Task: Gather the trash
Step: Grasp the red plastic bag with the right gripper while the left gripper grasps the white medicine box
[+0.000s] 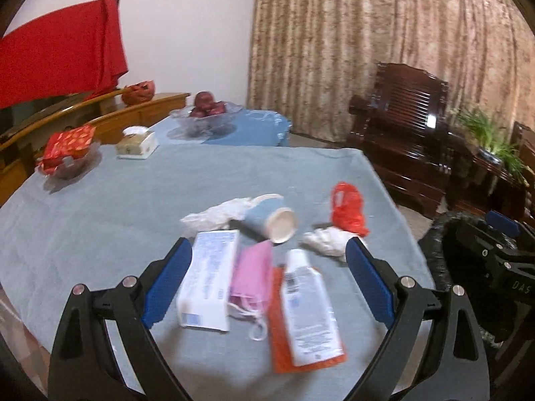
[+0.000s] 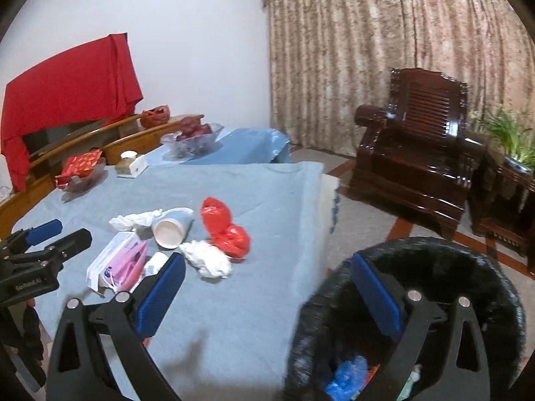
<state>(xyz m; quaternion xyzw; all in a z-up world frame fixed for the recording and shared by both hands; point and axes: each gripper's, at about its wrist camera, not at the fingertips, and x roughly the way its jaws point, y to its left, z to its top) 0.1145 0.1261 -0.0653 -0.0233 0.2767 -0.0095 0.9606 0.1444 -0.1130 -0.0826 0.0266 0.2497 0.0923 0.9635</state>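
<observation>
Roughly, left gripper (image 1: 269, 250): jaws held apart, nothing clamped.
White cardboard box (image 1: 207, 277): beside overturned paper cup (image 1: 272, 217); judged light, stiff; to be pinched across its narrow sides.
Right gripper (image 2: 267, 267): apart, above black-lined bin (image 2: 411, 254).

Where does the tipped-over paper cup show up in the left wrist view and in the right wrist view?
Left wrist view: the paper cup lies on its side at picture centre, base toward the camera, just beyond the pink mask.
Right wrist view: the paper cup lies left of centre, base again toward the camera.
Shared landmark: the red plastic bag sits just right of the cup in both.
</observation>
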